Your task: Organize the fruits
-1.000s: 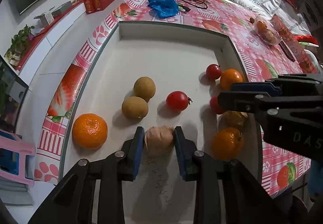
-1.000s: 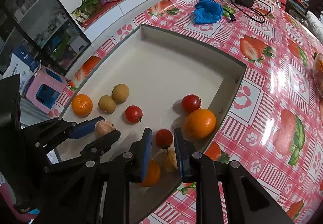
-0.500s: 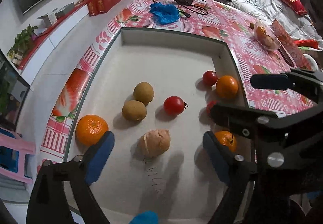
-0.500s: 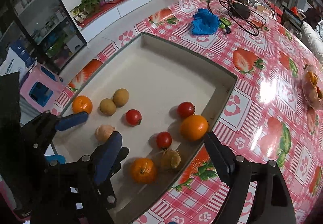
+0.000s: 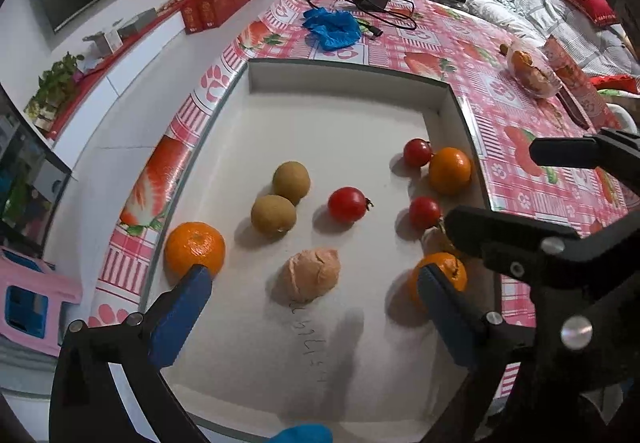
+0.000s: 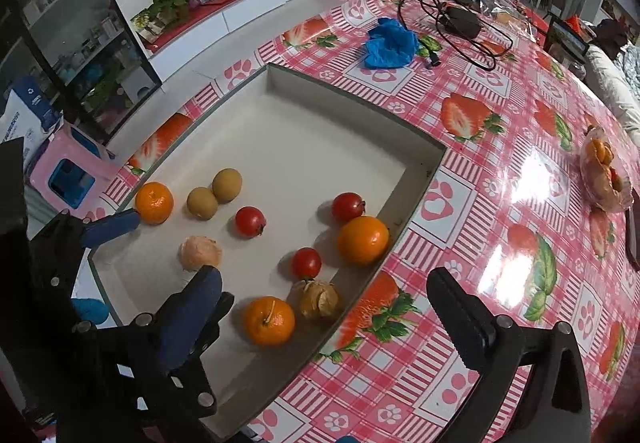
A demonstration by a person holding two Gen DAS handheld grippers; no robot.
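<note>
White shallow tray [image 5: 340, 123]: orange tangerines [image 5: 195, 249], red tomatoes [image 5: 347, 204], brown-green round fruits [image 5: 273, 214], pale peeled citrus [image 5: 310, 274]; surface cloth [image 6: 500, 115] red-white checked, strawberry-and-paw print.

A long table covered in glossy pink-checked oilcloth printed with strawberries and paw marks [image 6: 496, 179] is carrying everything. A shallow white rectangular tray [image 5: 344, 91] is sitting on its near corner, close to the table's edge. Beyond the tray, a crumpled blue plastic bag [image 6: 390, 43] is lying on the cloth, and a black power adapter with looping black cables [image 6: 460, 19] is resting just past it. Off to the right, a clear plastic bag of orange fruit [image 6: 604, 179] is lying well apart from the tray.
</note>
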